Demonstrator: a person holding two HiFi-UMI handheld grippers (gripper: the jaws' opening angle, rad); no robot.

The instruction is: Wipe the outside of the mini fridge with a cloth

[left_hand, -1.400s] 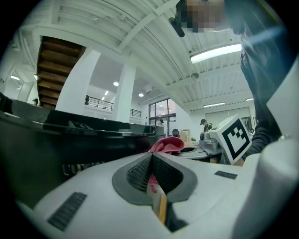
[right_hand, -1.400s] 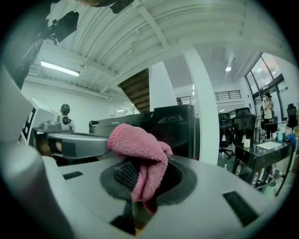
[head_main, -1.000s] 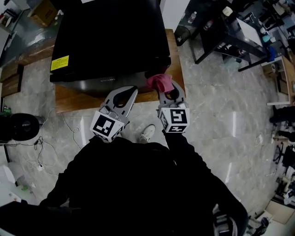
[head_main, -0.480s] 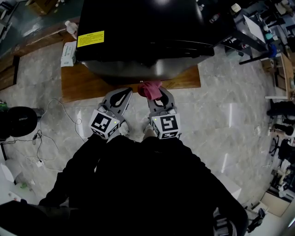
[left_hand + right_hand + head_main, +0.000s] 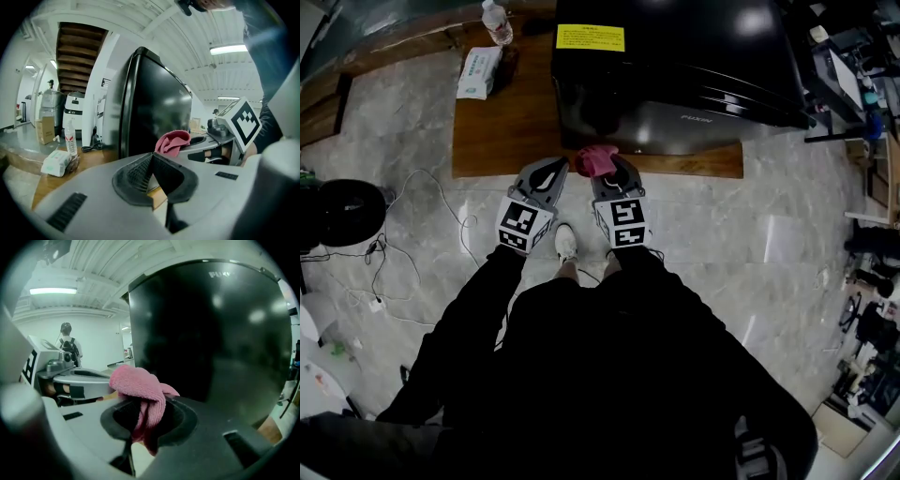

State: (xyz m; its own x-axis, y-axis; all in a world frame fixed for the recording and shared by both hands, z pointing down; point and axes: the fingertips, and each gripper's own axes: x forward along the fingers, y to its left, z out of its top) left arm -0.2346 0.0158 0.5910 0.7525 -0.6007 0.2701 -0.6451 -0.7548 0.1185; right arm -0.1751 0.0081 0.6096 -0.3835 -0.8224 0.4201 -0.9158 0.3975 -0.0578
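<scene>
A glossy black mini fridge [image 5: 675, 66] stands on a low wooden platform [image 5: 502, 131]; it fills the right gripper view [image 5: 211, 333] and rises ahead in the left gripper view [image 5: 154, 108]. My right gripper [image 5: 602, 169] is shut on a pink cloth [image 5: 594, 159], which bunches over its jaws [image 5: 140, 390] just short of the fridge's front face. My left gripper [image 5: 546, 178] sits beside it on the left, jaws shut with nothing between them [image 5: 152, 176]. The pink cloth [image 5: 172, 142] shows to its right.
A water bottle [image 5: 496, 21] and a pack of wipes [image 5: 477, 72] lie on the platform left of the fridge. Cables [image 5: 403, 253] and a black round object [image 5: 342, 214] lie on the marble floor at left. Desks and gear [image 5: 848, 66] crowd the right.
The view has swung so the fridge now sits further right and higher. Both grippers have shifted right along the fridge's front, the cloth still gripped in the right one.
</scene>
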